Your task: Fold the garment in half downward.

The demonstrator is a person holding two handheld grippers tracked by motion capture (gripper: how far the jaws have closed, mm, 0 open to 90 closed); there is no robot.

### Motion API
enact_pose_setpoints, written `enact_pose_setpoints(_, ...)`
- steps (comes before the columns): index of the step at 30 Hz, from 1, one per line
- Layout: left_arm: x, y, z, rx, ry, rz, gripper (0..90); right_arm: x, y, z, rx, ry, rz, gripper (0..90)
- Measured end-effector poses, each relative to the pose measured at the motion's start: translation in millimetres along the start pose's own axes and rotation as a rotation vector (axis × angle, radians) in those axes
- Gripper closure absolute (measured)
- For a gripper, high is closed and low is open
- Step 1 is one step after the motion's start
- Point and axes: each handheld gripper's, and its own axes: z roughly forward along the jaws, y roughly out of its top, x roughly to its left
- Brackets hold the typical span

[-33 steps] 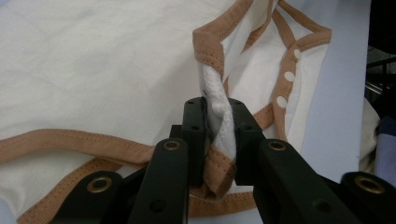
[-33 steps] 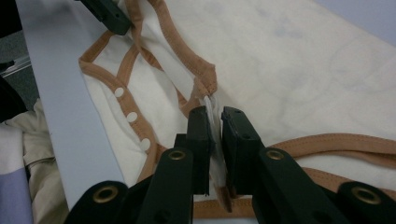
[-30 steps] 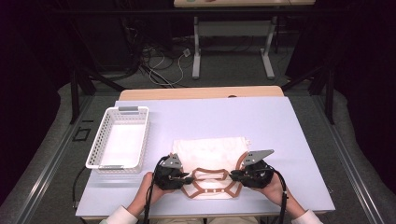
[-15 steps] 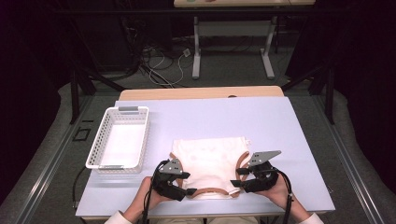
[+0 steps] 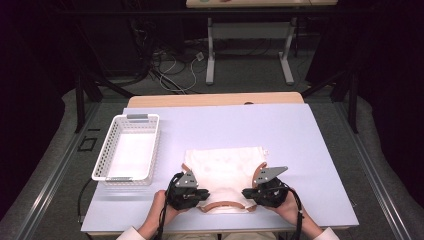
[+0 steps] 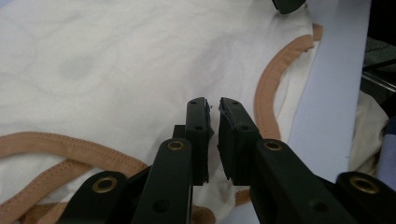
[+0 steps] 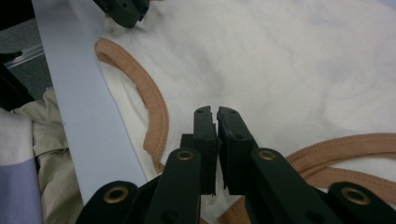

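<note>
A white garment with tan trim (image 5: 225,167) lies flat near the table's front edge. My left gripper (image 5: 204,196) rests at its near left corner and my right gripper (image 5: 246,192) at its near right corner, tips pointing at each other. In the left gripper view, the left gripper (image 6: 214,105) hovers over the garment (image 6: 116,70); its jaws have just been closing and stand shut, with no cloth between them. The right gripper (image 7: 216,112) has also just closed, empty, above the garment (image 7: 289,70), beside a tan trim loop (image 7: 154,107).
A white mesh basket (image 5: 102,155) stands empty at the left of the pale table (image 5: 240,125). A wooden strip runs along the table's far edge. The person's lap and clothing (image 7: 28,140) show below the table's front edge.
The near part of the garment, bunched between the grippers a second ago, now lies spread out. Both grippers opened half a second ago and have shut again, drawing slightly toward the front edge.
</note>
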Motion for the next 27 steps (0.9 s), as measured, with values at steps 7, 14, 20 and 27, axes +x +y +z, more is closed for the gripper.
enact_pose_setpoints(7, 3.7, -4.5, 6.8, 0.030, -0.006, -0.003, 79.6, -1.7, -3.6, 8.5, 0.062, 0.013, -0.016, 86.4)
enact_pose_setpoints(14, 3.4, -9.1, 2.4, 0.039, -0.011, -0.035, 79.9, -4.2, -9.4, 6.5, 0.071, 0.027, 0.007, 83.9)
enact_pose_setpoints(20, 4.1, -8.4, -1.8, 0.040, 0.050, -0.025, 60.8, -6.1, -7.4, 1.7, 0.056, 0.004, -0.005, 66.9)
enact_pose_setpoints(27, 9.2, -9.5, -16.5, -0.031, 0.132, -0.084, 33.9, -15.8, -4.8, -12.0, -0.018, -0.062, 0.035, 42.7)
